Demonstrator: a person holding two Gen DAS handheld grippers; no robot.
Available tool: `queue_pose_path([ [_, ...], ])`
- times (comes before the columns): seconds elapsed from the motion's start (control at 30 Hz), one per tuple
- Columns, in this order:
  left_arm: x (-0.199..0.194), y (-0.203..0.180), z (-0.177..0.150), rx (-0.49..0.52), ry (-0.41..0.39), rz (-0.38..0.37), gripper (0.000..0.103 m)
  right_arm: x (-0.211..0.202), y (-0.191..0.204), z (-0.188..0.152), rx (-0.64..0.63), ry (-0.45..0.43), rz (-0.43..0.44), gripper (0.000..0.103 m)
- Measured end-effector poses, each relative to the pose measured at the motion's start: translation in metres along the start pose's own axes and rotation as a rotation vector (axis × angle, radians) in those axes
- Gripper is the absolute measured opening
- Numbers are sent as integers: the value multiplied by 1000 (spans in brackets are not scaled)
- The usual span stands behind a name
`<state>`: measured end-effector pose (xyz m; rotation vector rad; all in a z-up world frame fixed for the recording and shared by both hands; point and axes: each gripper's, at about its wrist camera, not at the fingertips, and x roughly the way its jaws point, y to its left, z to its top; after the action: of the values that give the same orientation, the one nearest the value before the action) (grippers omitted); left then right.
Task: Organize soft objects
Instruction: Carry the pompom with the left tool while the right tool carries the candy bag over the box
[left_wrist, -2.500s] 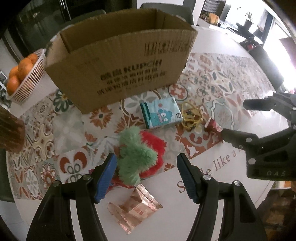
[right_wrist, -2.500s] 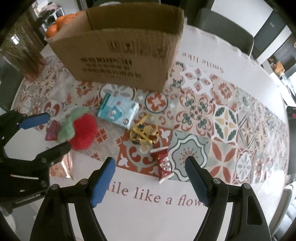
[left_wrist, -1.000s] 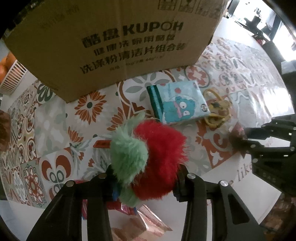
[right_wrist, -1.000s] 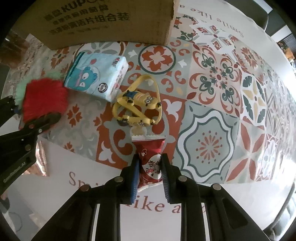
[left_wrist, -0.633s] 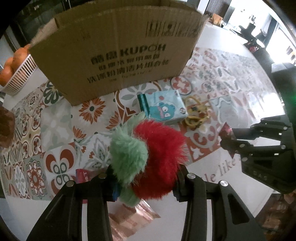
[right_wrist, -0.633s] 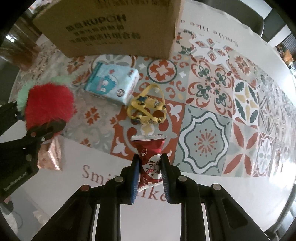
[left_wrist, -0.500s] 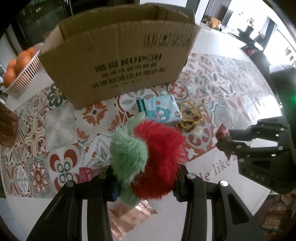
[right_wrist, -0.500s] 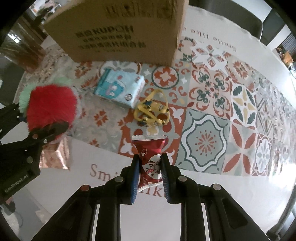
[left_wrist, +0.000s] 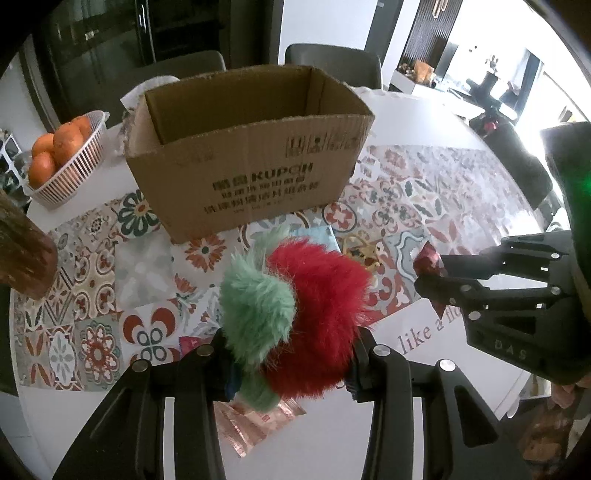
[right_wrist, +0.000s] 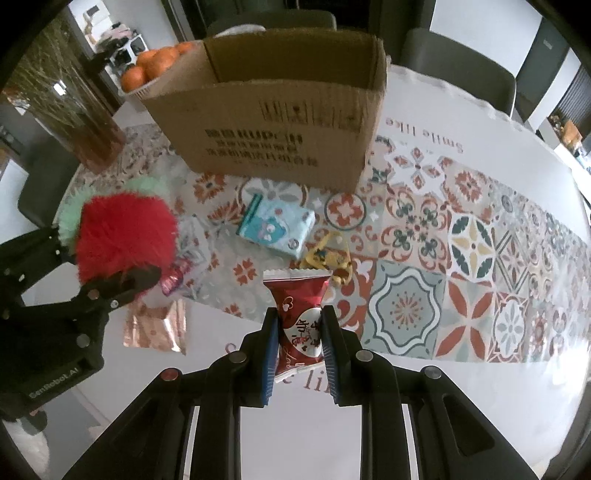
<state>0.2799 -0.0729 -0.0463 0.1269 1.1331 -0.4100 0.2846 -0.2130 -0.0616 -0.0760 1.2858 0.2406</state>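
Left wrist view: left claw (left_wrist: 291, 369) clamped on a red-and-green plush strawberry (left_wrist: 295, 314), lifted before the open cardboard box (left_wrist: 243, 162).
Right claw (right_wrist: 299, 347) gripped a red snack packet (right_wrist: 299, 314); tissue pack (right_wrist: 277, 225) lay unpacked on the table (right_wrist: 424, 413).

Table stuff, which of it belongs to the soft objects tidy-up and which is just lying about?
Job:
plush toy clamped in left gripper
red snack packet clamped in right gripper
cardboard box, open
tissue pack

Lying about:
basket of oranges
yellow strap toy
copper foil wrapper
vase
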Motion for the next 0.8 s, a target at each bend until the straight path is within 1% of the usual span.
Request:
queue_pose_path([
  [0.2,-14,3,6,-8,-33,7,42,-17,6,8,-2,-53,9,24],
  [0.53,-44,9,27,-9,-110,30,42,-44,10,29,4,-148,32,24],
  [0.73,-59,13,40,-3,-152,36,42,-58,11,43,5,-198,48,24],
  [0.8,-64,15,45,-6,-162,27,42,-62,11,48,9,-213,56,24],
])
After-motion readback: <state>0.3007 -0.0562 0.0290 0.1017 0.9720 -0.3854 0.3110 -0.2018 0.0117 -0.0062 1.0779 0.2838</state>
